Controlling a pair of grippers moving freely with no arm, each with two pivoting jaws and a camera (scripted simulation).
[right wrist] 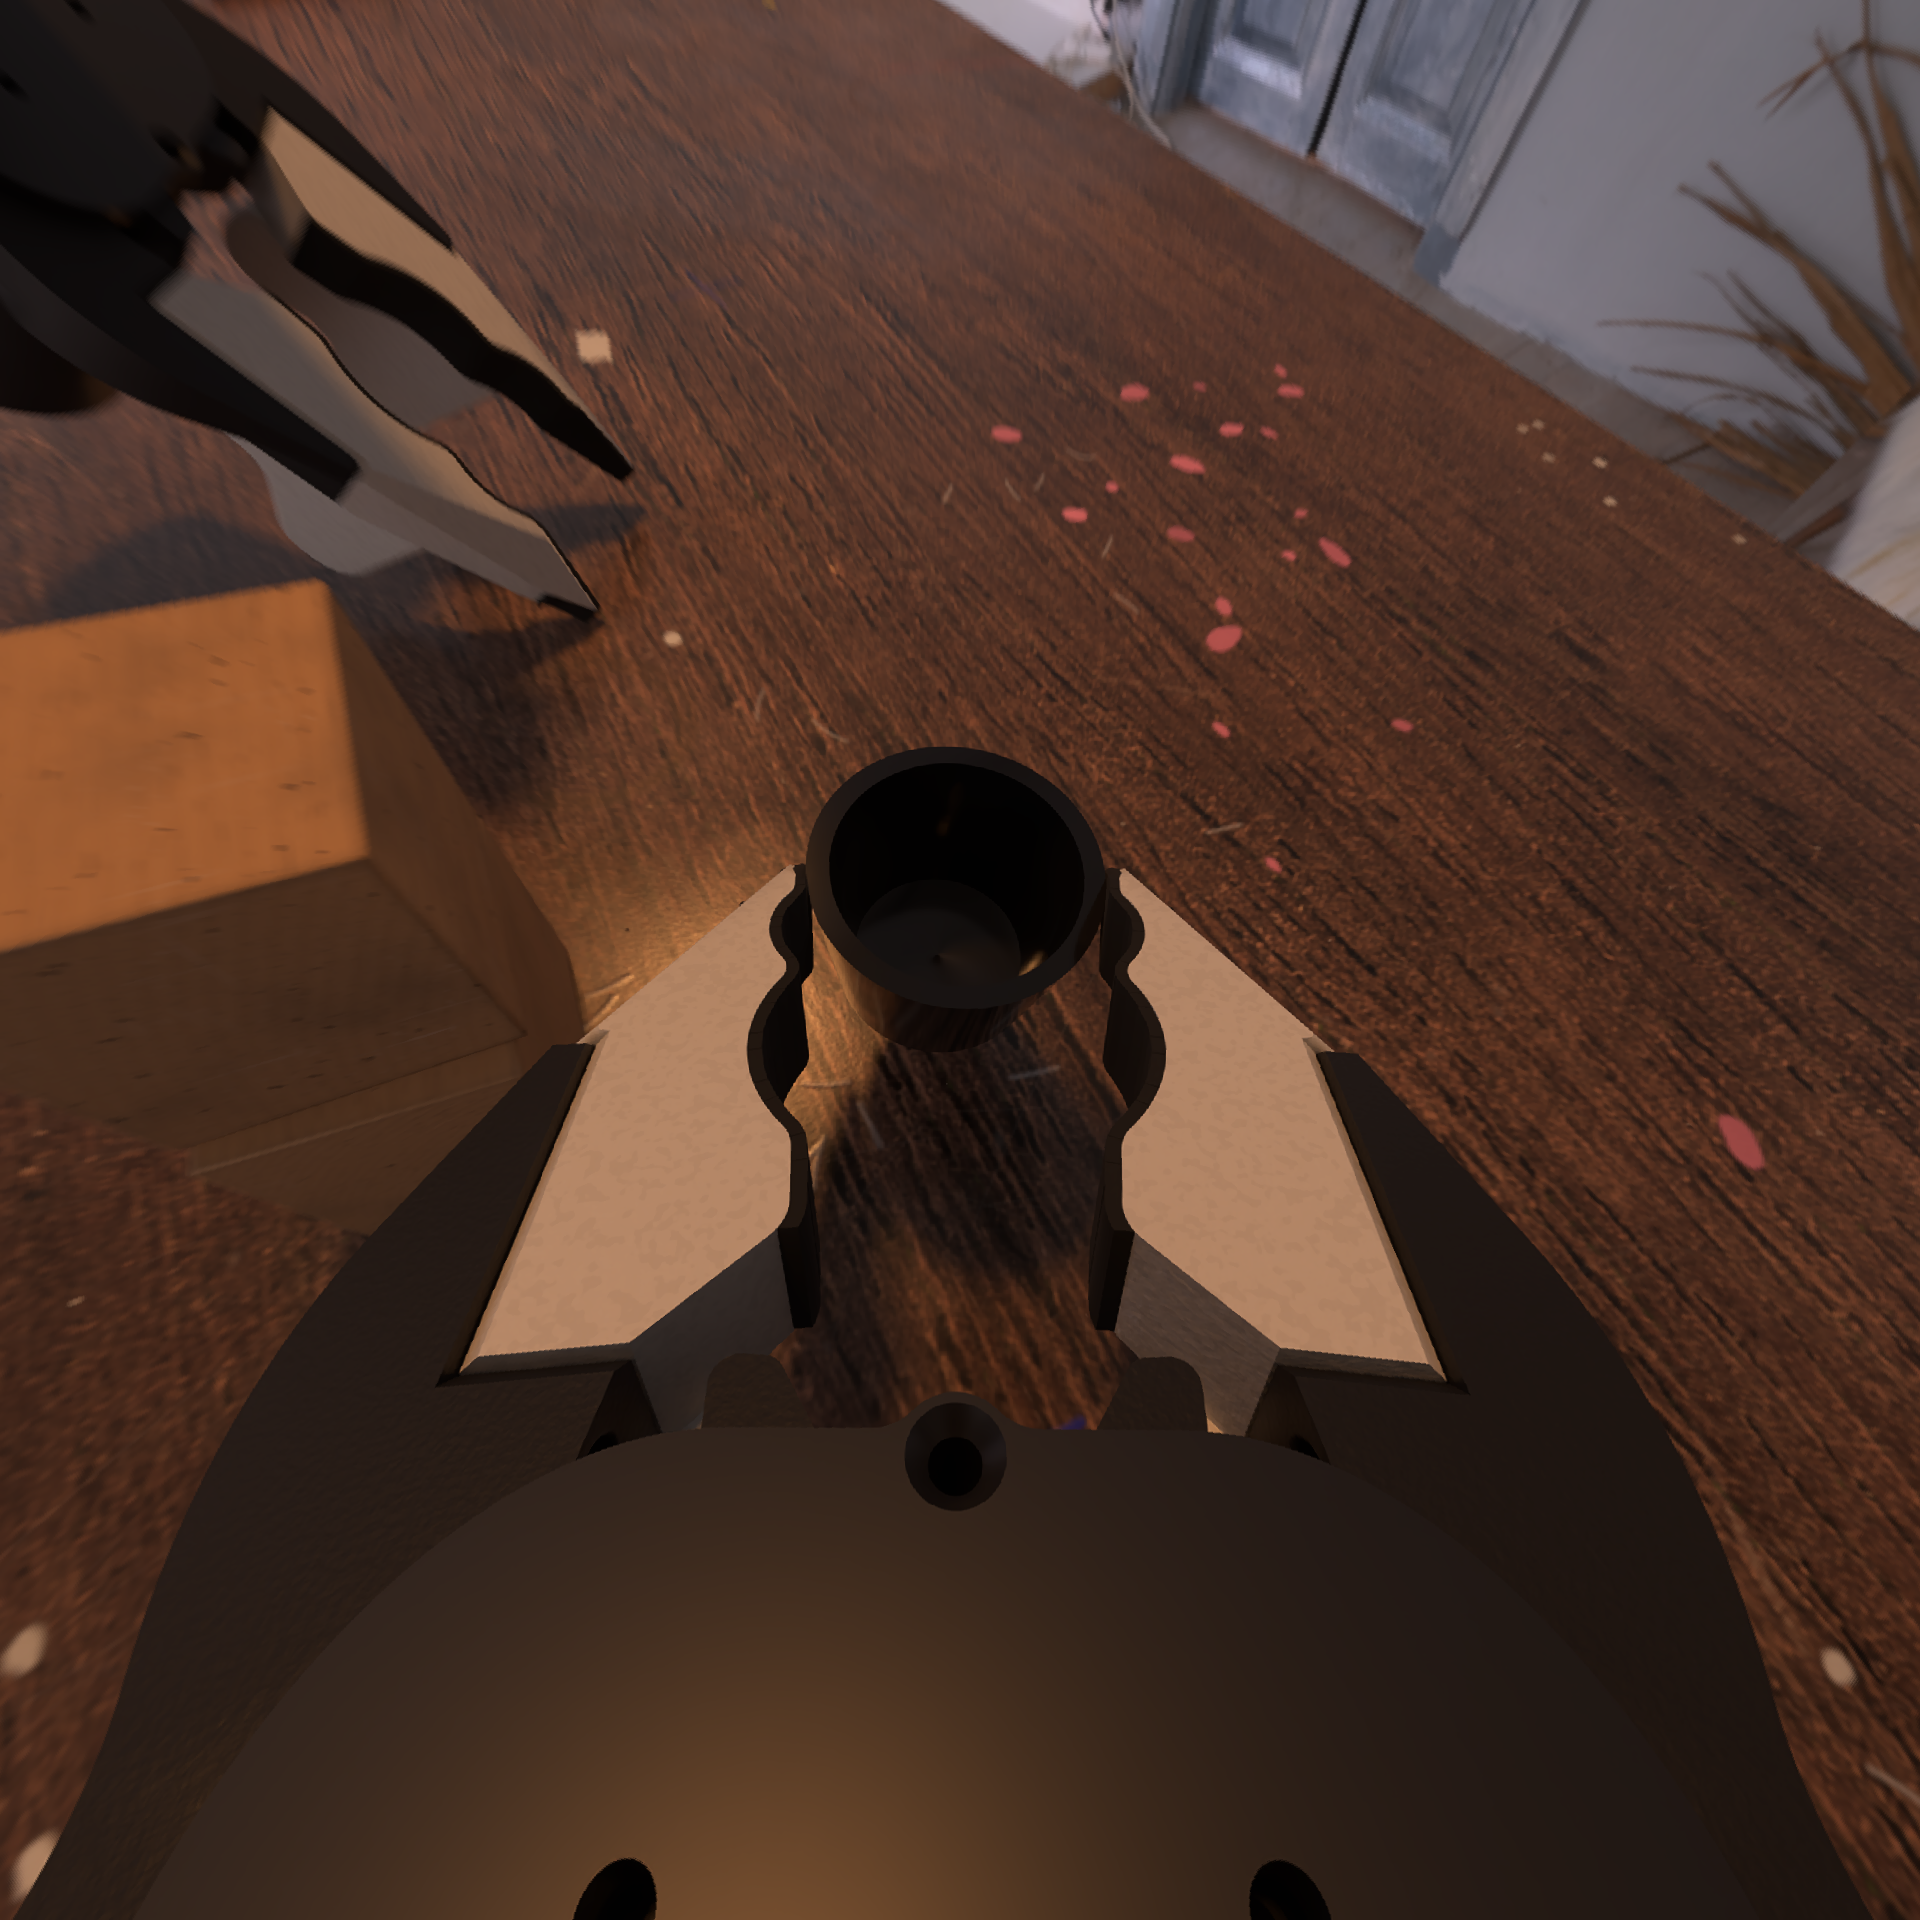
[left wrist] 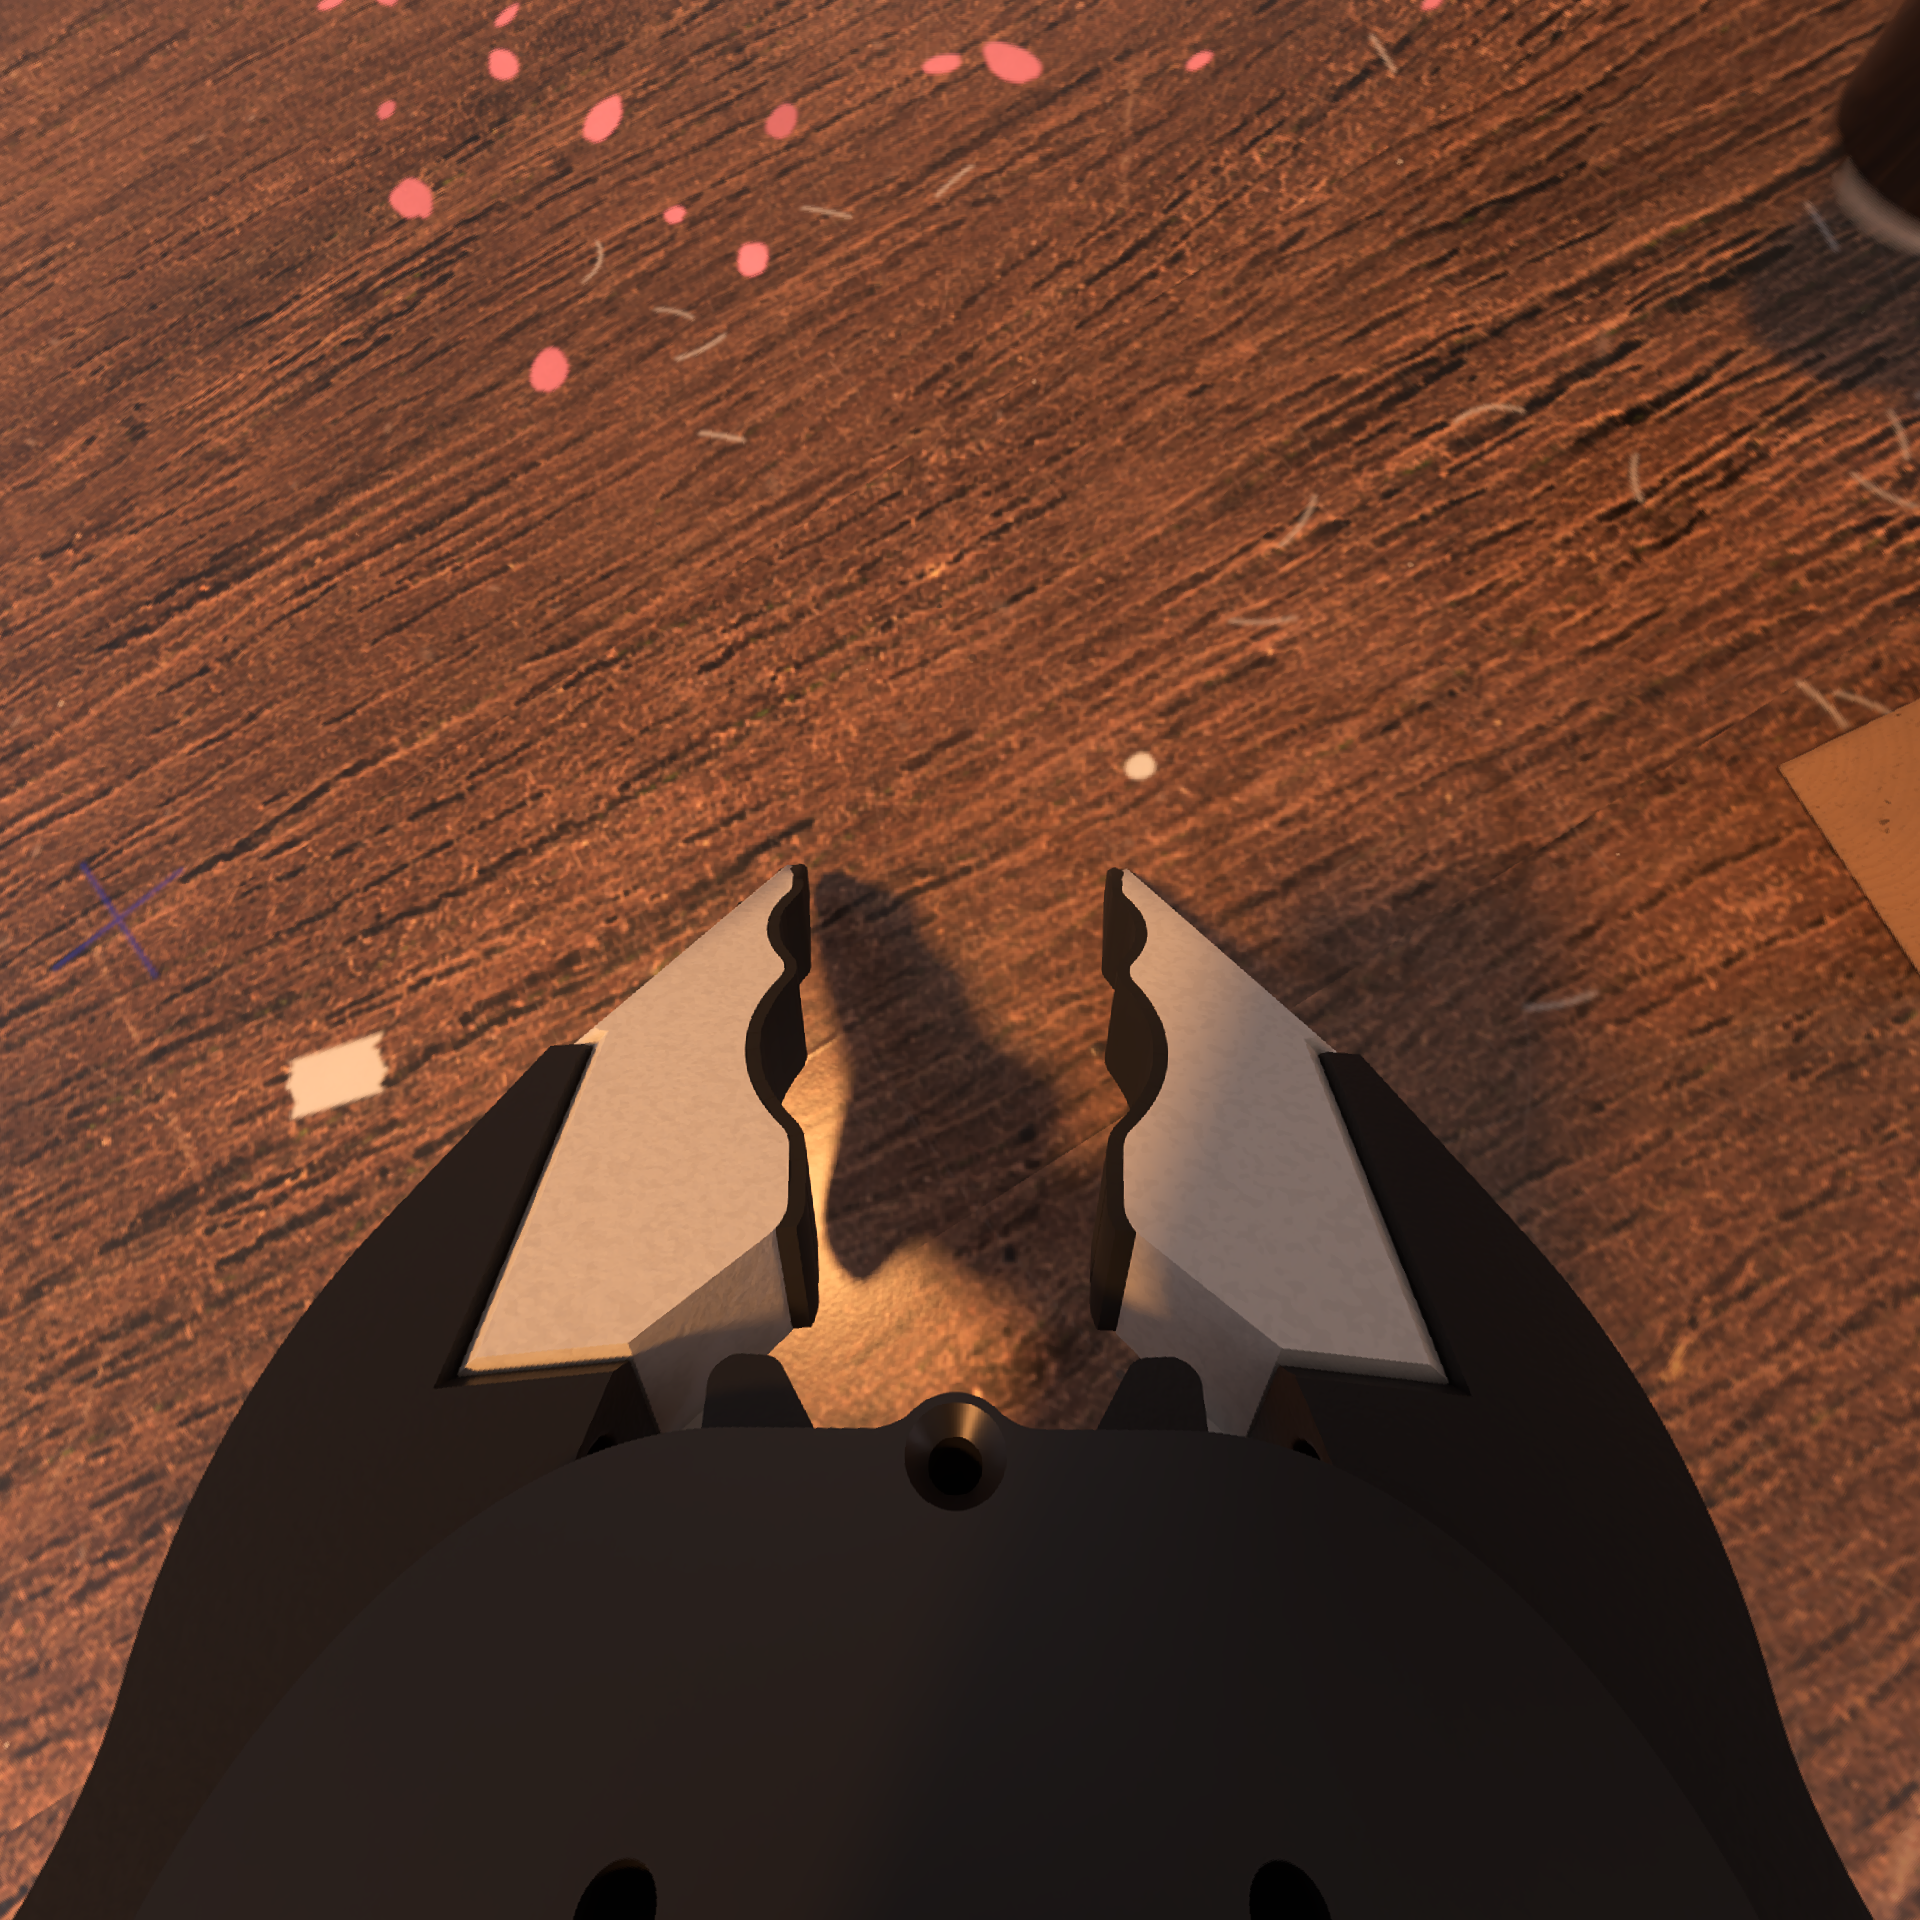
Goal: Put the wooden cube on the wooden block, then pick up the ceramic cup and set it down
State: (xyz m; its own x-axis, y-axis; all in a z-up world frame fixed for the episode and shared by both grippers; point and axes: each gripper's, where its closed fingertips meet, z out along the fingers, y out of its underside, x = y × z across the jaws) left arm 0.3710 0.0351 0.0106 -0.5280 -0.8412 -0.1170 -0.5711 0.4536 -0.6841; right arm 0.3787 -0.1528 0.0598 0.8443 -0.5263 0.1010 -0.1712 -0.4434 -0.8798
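Note:
The dark ceramic cup (right wrist: 954, 935) stands upright between the fingertips of my right gripper (right wrist: 954, 883). Both fingertips touch its rim sides. I cannot tell if its base rests on the table. Left of it, the tan wooden cube (right wrist: 177, 758) sits on the darker wooden block (right wrist: 260, 1049). My left gripper (left wrist: 954, 873) is open and empty over bare table. It also shows in the right wrist view (right wrist: 606, 540), beyond the cube. A tan cube corner (left wrist: 1860, 821) and part of the cup (left wrist: 1886, 114) show at the right edge of the left wrist view.
The brown wooden table (right wrist: 1351, 831) carries pink specks (left wrist: 549, 369), a scrap of pale tape (left wrist: 335, 1075) and a blue cross mark (left wrist: 116, 920). Its far edge runs at the upper right, with a pale wall, a grey door (right wrist: 1351, 73) and dry stalks (right wrist: 1818, 343) beyond.

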